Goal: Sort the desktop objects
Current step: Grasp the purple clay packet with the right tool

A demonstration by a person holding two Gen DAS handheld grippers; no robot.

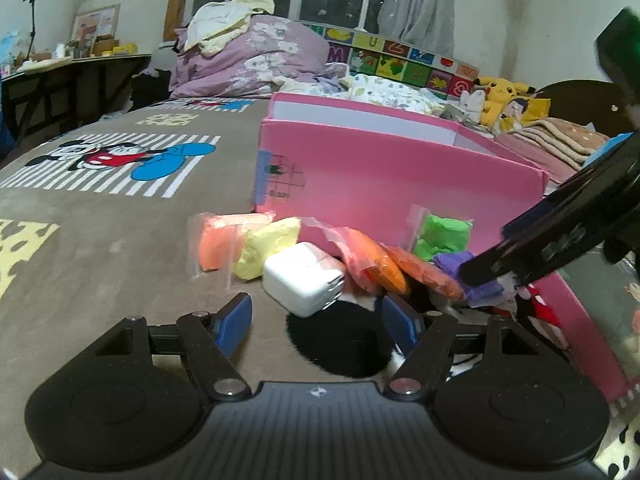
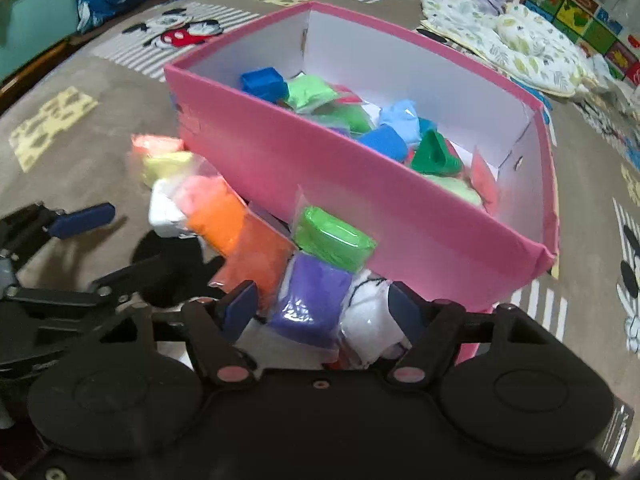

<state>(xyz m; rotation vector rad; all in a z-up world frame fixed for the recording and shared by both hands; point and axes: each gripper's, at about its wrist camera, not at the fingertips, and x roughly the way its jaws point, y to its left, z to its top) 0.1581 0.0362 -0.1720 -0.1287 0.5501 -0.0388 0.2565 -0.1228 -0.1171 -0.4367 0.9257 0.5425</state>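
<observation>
Here, on the bed's cartoon-print blanket (image 1: 100, 248), bagged clay packets are heaped against the near wall of the pink box (image 2: 320, 176), presumably awaiting transfer inside. The right gripper (image 2: 320, 312) is held with fingers spread around the purple clay packet (image 2: 312, 300), nothing pinched yet. The left gripper (image 1: 316, 320) is spread just before the white charger (image 1: 304, 278).

Bagged clay packets (image 2: 316, 292) and white charger (image 1: 304, 278) lie beside pink box (image 2: 320, 176).
</observation>
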